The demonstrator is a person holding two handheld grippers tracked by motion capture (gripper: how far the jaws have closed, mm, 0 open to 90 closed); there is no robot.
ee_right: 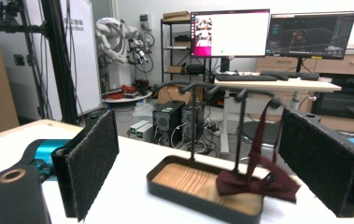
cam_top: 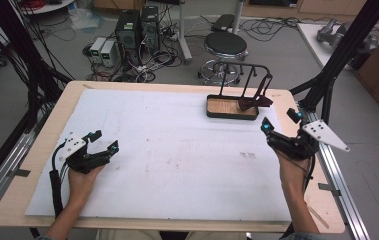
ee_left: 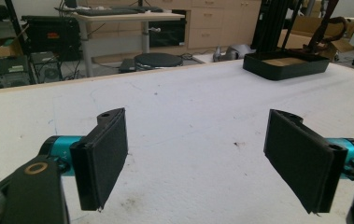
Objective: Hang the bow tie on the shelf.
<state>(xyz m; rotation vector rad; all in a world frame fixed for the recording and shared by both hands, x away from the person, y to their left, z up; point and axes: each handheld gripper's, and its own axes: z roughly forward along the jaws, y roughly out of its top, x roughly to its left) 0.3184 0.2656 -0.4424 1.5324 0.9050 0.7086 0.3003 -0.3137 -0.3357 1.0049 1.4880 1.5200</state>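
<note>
A dark red bow tie (cam_top: pixel 251 101) hangs by its strap from a black hook rack (cam_top: pixel 244 67) and its bow rests in a black tray with a wooden floor (cam_top: pixel 217 114) at the table's far right. In the right gripper view the bow tie (ee_right: pixel 258 183) lies at the right end of the tray (ee_right: pixel 198 198), just ahead of the open jaws. My right gripper (cam_top: pixel 281 121) is open, close to the tray's right front corner, holding nothing. My left gripper (cam_top: pixel 105 140) is open and empty over the white sheet at the near left, and the tray (ee_left: pixel 284 66) sits far off.
A white sheet (cam_top: pixel 177 150) covers most of the wooden table (cam_top: pixel 42 150). Black frame posts (cam_top: pixel 344 47) rise at the right edge. A round stool (cam_top: pixel 225 46), computer towers (cam_top: pixel 137 27) and cables stand on the floor beyond the far edge.
</note>
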